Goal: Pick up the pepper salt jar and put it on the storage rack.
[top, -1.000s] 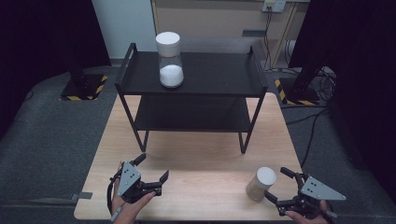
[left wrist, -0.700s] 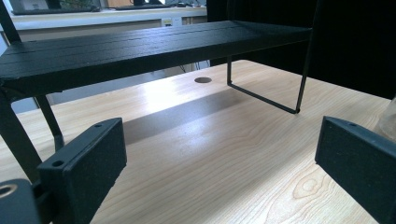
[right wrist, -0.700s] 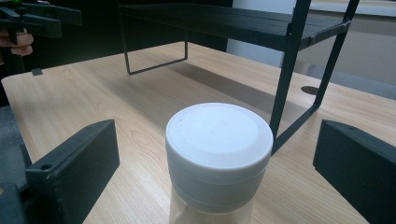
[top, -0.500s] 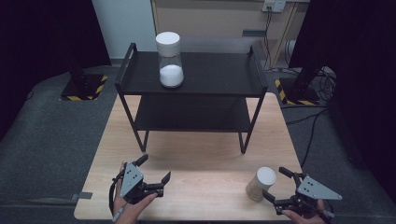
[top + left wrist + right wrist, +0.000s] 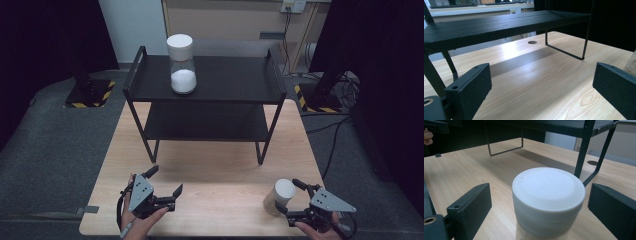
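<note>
The right gripper (image 5: 289,199) jaws have just been closing around the jar (image 5: 280,196) near the counter's (image 5: 220,180) right front corner, pads not yet touching; a grasp looks imminent; the left gripper (image 5: 165,181) hangs wide open, empty.

Rack (image 5: 272,75) at table's (image 5: 210,175) back, jar (image 5: 181,63) on top shelf (left), second jar (image 5: 281,196) front right

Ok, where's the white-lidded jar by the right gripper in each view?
High view: white-lidded jar, bottom right, on the table just ahead of the right gripper.
Left gripper view: a glassy sliver at the right edge, likely the jar.
Right gripper view: centre foreground, between the jaws, untouched.
Shared landmark: black shelf.
</note>
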The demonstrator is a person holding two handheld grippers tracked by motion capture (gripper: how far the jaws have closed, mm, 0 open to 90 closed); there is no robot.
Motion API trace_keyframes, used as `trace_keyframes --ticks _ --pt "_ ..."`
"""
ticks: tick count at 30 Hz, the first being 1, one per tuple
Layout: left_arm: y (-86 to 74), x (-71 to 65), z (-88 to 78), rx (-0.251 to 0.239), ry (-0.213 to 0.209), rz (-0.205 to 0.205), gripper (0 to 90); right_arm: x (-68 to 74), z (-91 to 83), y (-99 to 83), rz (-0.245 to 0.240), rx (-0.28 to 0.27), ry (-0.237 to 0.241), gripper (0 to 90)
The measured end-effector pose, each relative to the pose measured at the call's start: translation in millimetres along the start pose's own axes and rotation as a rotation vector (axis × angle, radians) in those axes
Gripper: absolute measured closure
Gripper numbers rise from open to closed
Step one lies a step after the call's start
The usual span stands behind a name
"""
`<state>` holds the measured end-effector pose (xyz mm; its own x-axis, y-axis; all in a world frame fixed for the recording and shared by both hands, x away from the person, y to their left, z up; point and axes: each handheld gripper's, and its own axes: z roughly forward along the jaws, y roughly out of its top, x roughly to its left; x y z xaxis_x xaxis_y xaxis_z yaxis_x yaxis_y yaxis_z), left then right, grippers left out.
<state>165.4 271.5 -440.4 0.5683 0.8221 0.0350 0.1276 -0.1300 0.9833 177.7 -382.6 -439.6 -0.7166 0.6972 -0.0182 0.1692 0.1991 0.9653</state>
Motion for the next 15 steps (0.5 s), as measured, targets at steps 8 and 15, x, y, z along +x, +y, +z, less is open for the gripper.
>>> trace_keyframes --ticks 8,15 --pt "0.0 0.4 -1.1 0.001 0.003 -0.001 1.6 3.0 6.3 -2.5 0.008 0.005 -0.008 10.9" --pt "0.3 0.9 -2.5 -0.003 0.007 -0.004 1.7 3.8 8.4 -4.5 0.016 0.012 -0.023 18.1"
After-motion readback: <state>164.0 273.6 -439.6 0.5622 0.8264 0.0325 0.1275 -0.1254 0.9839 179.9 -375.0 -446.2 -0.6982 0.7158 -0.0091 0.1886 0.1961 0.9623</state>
